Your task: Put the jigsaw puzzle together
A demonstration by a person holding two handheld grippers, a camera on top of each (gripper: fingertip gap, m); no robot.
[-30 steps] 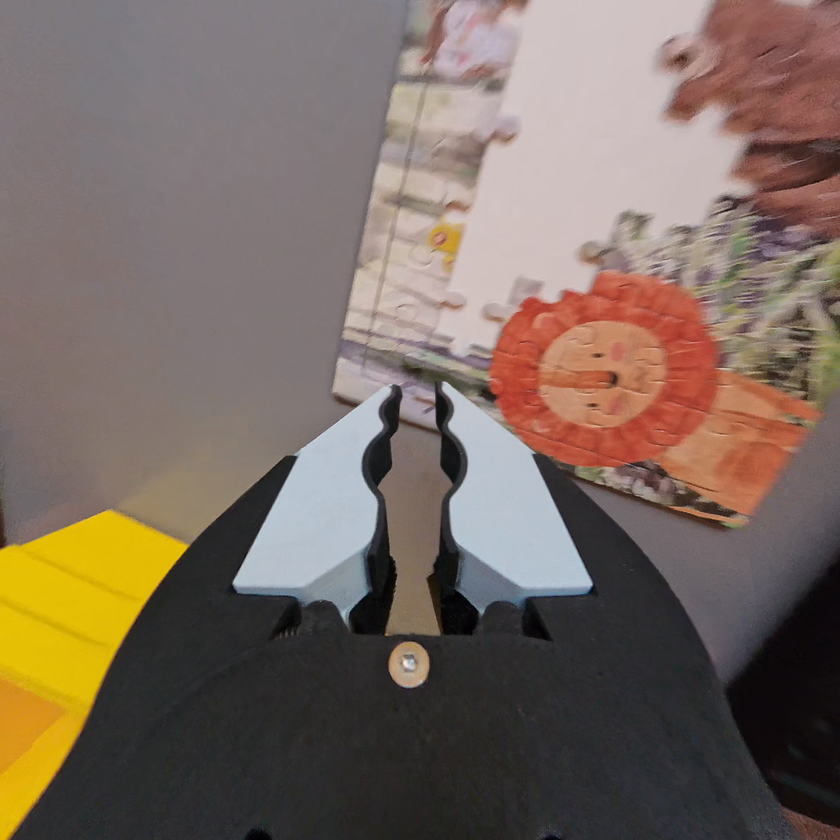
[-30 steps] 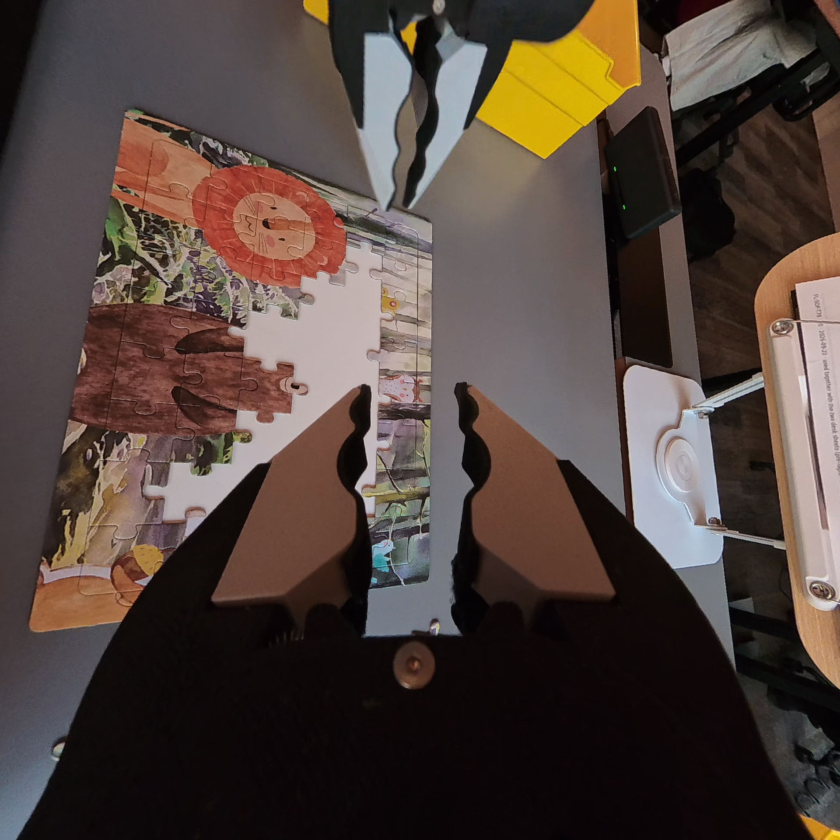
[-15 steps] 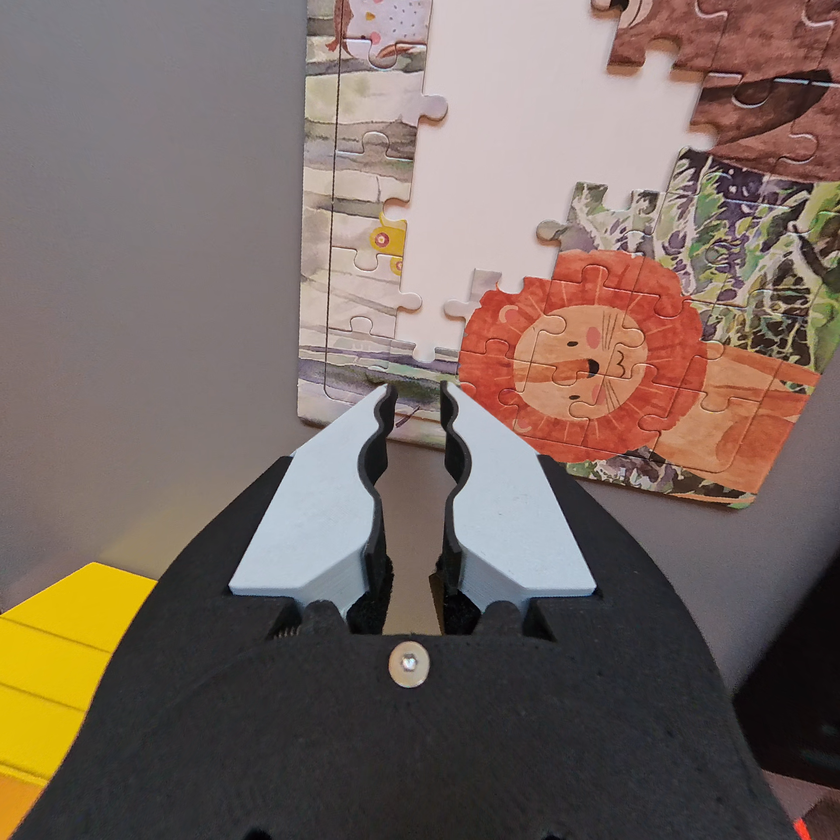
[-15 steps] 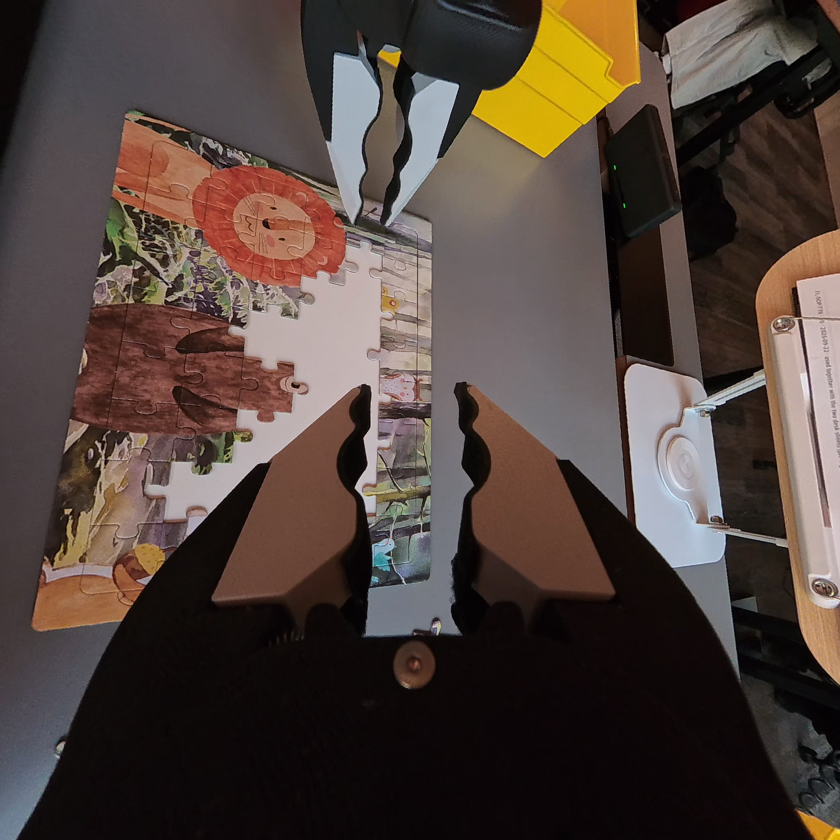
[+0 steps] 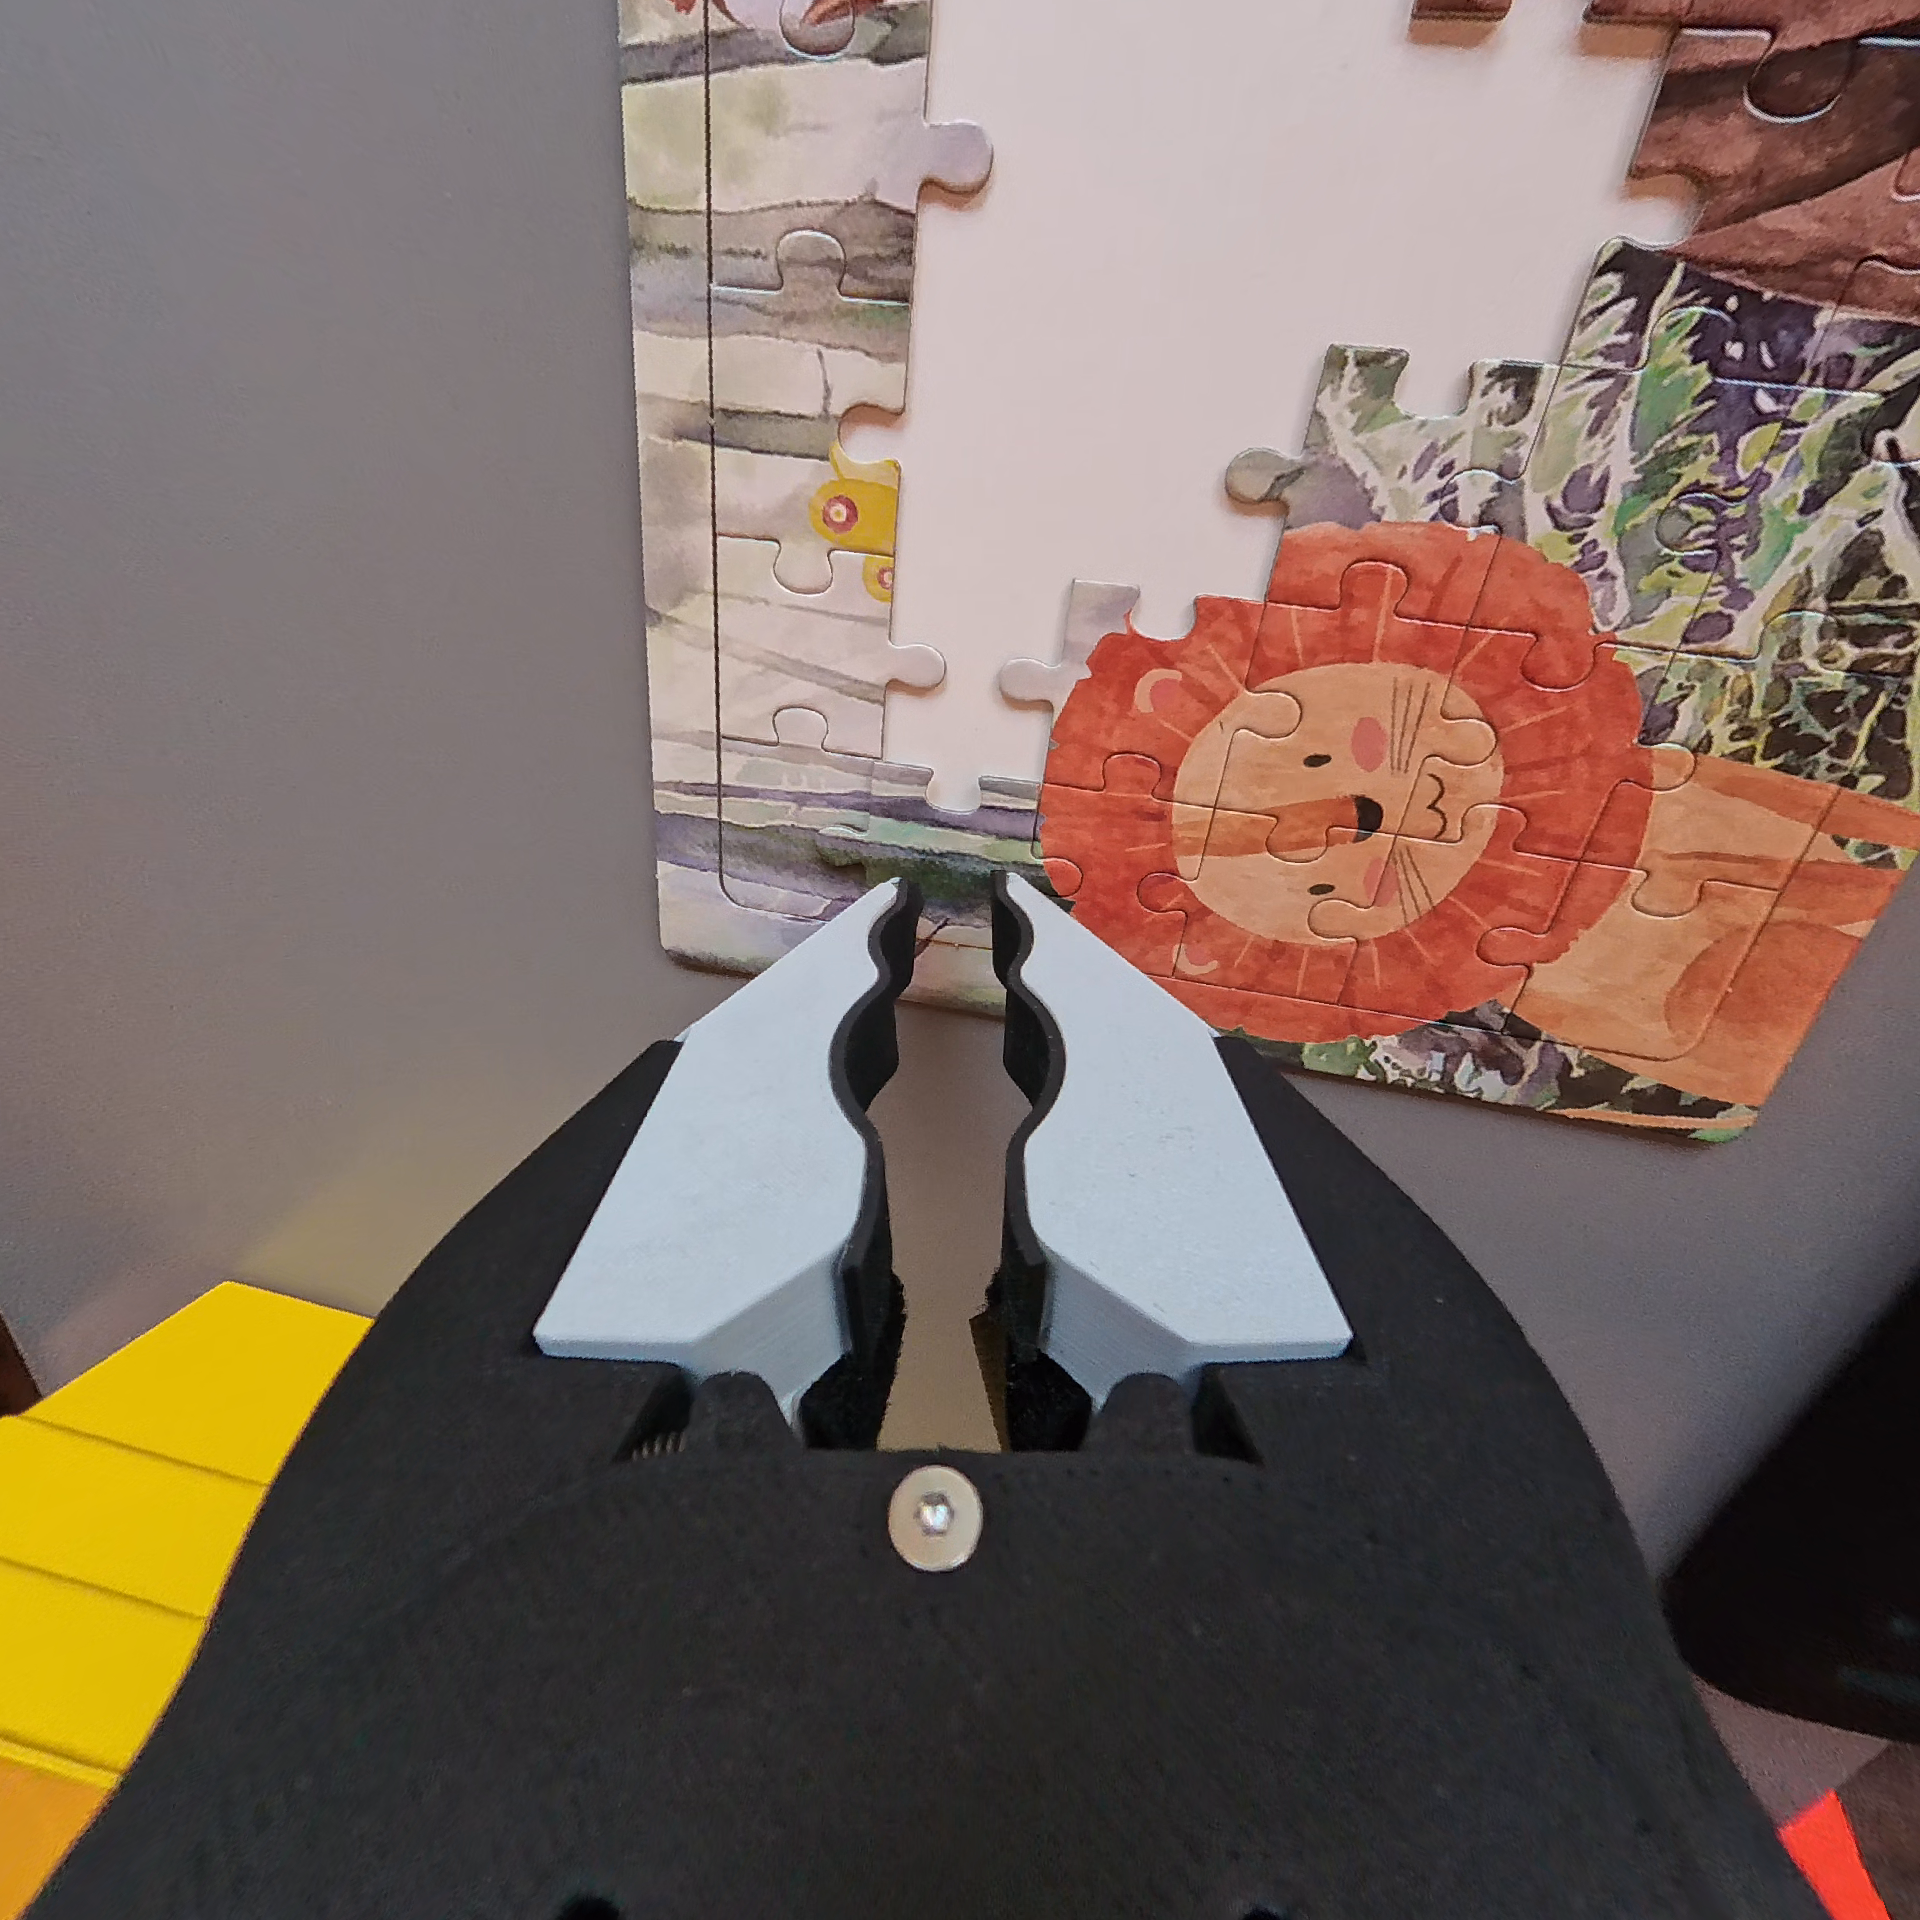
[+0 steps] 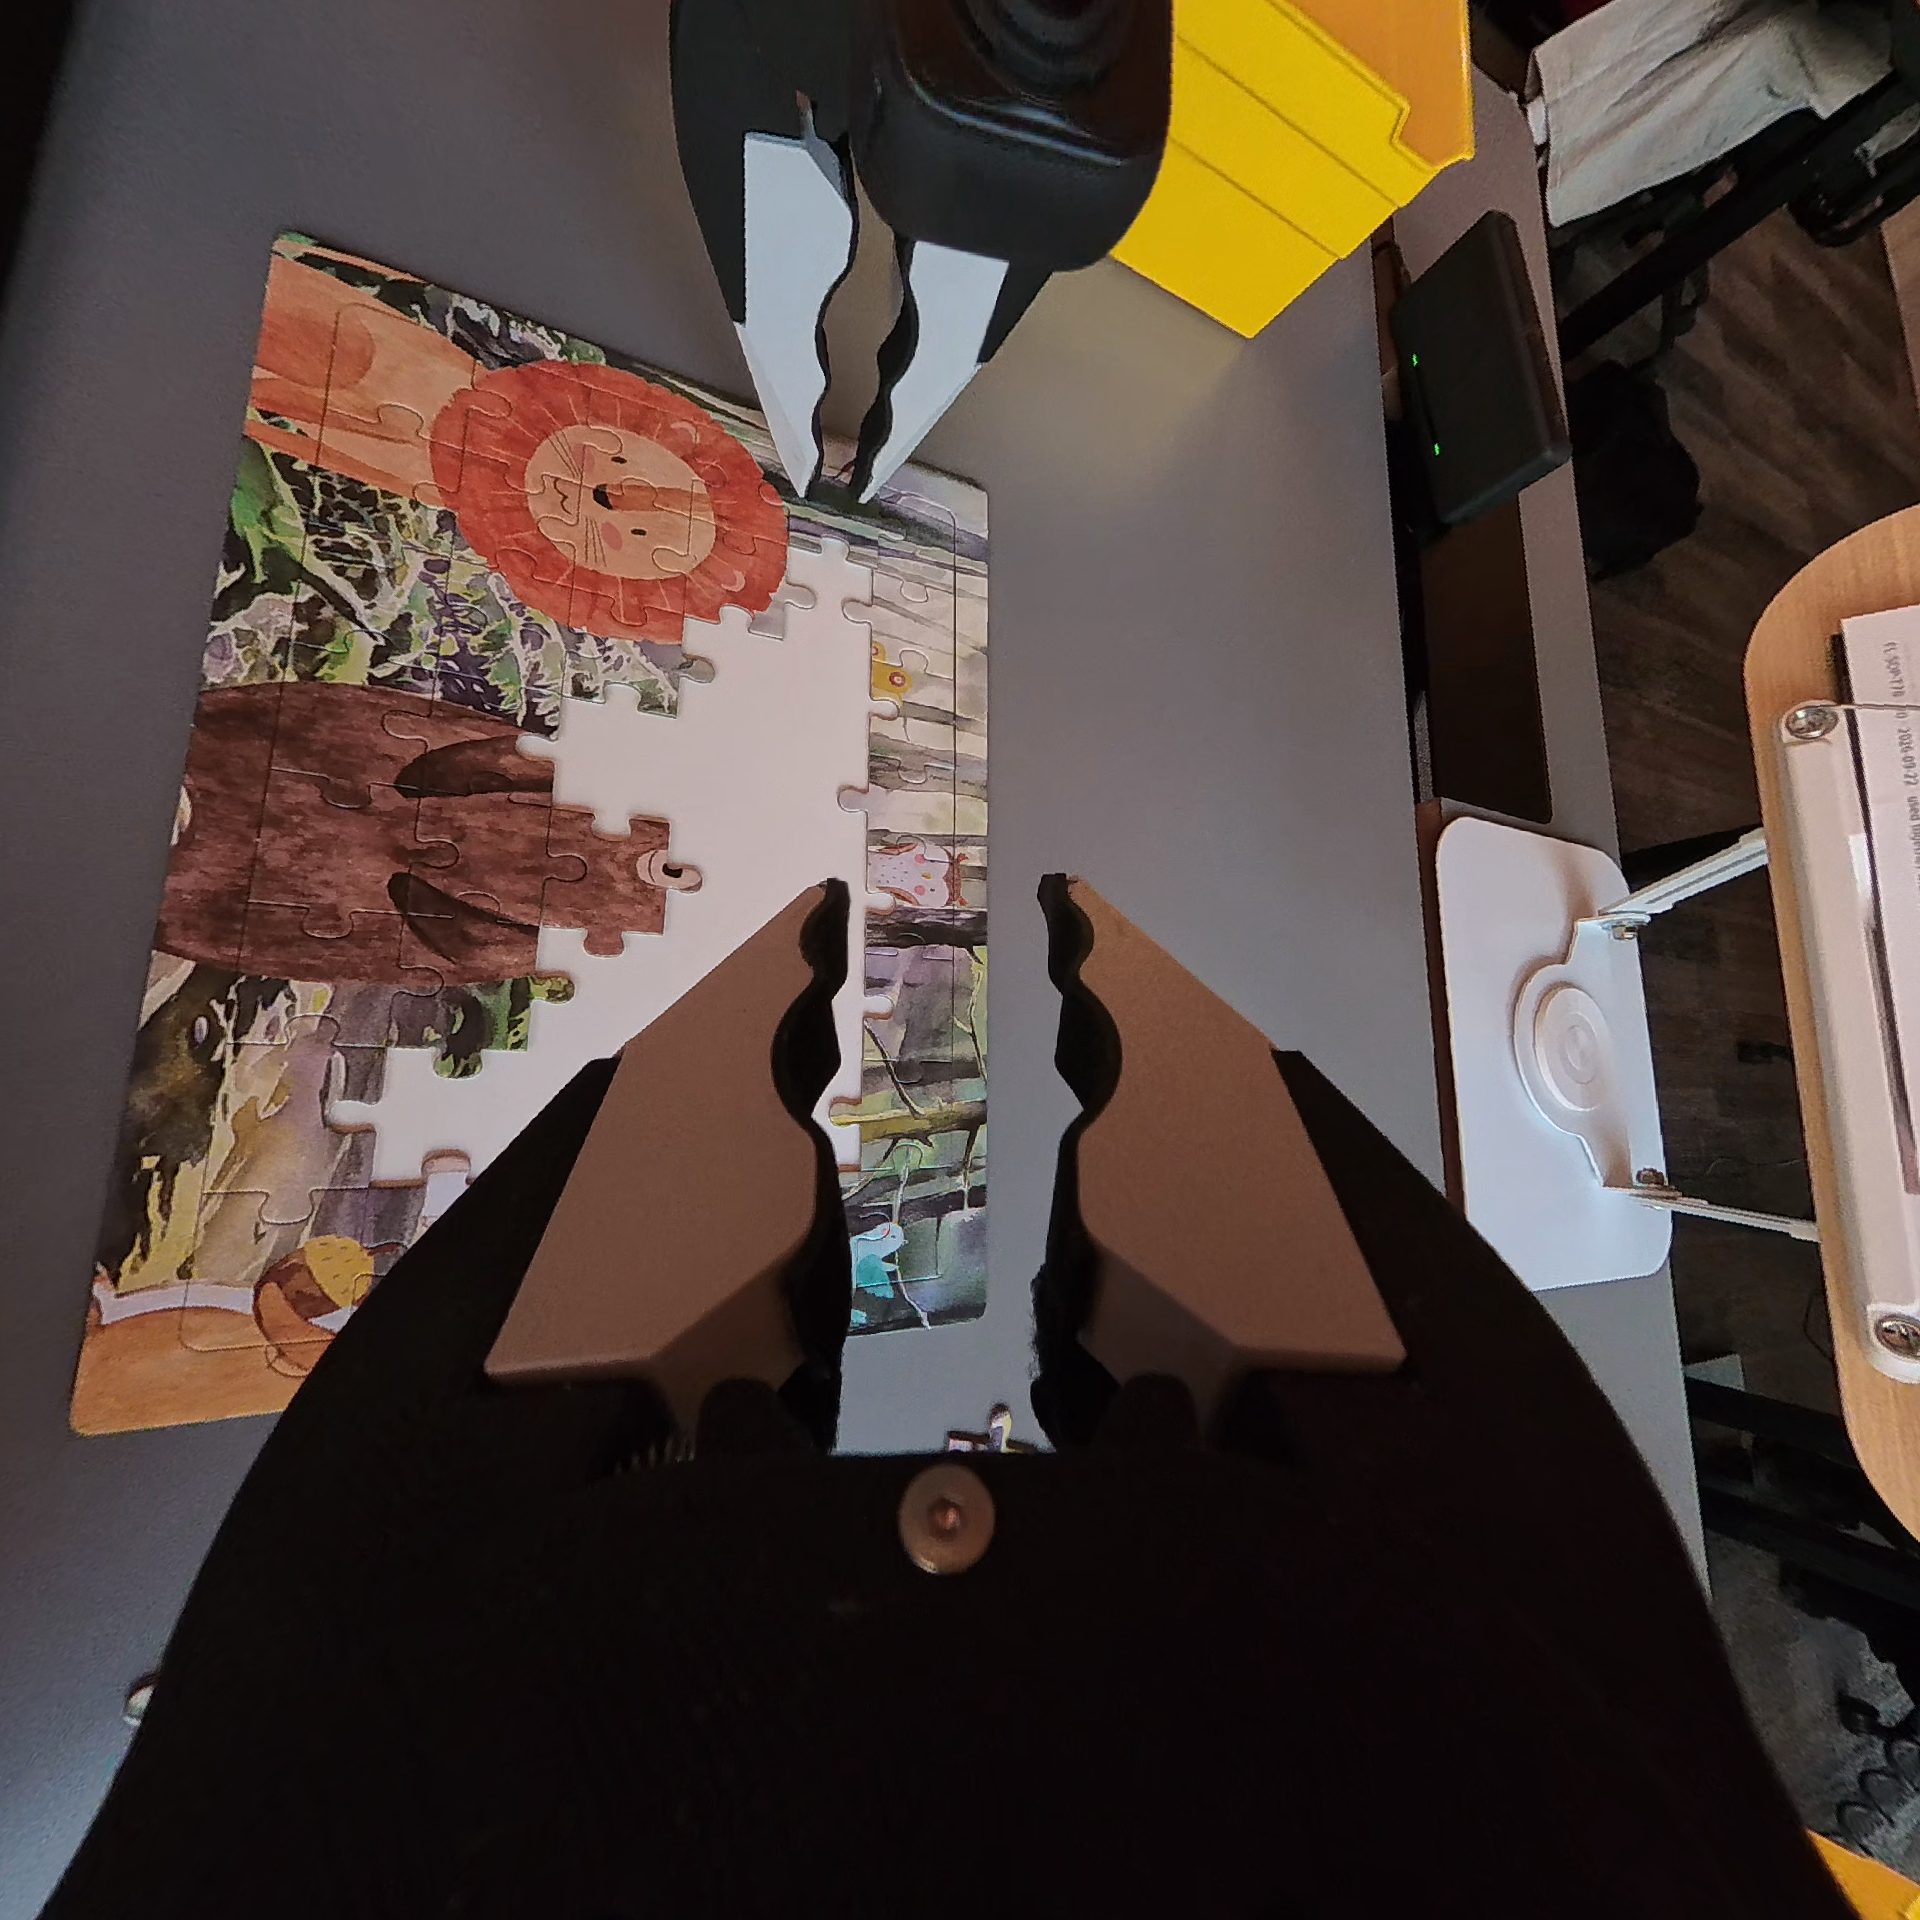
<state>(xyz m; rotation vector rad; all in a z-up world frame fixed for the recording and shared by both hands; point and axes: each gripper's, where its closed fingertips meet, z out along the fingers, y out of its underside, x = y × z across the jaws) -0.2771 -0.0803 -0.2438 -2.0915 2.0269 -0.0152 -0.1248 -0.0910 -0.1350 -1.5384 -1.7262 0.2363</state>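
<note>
Two grippers over a half-built puzzle

Nearest, the right gripper [image 6: 943, 894] hangs wide open and empty above the grey table [image 6: 1174, 727]. Beyond it lies the jigsaw puzzle [image 6: 436, 790], its white middle unfilled. Farther off, the left gripper [image 5: 951, 899], narrowly parted and empty, tips at the puzzle's far edge beside the lion. Only the right view shows the yellow bin [image 6: 1288, 156] and wooden floor.

Grey table [image 6: 1195, 727] beside a round wooden table [image 6: 1797, 935], over dark wood-plank floor [image 6: 1766, 343].

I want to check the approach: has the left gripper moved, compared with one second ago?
Yes. In the right wrist view the left gripper has come down from near the yellow bin to the puzzle edge beside the lion.
</note>
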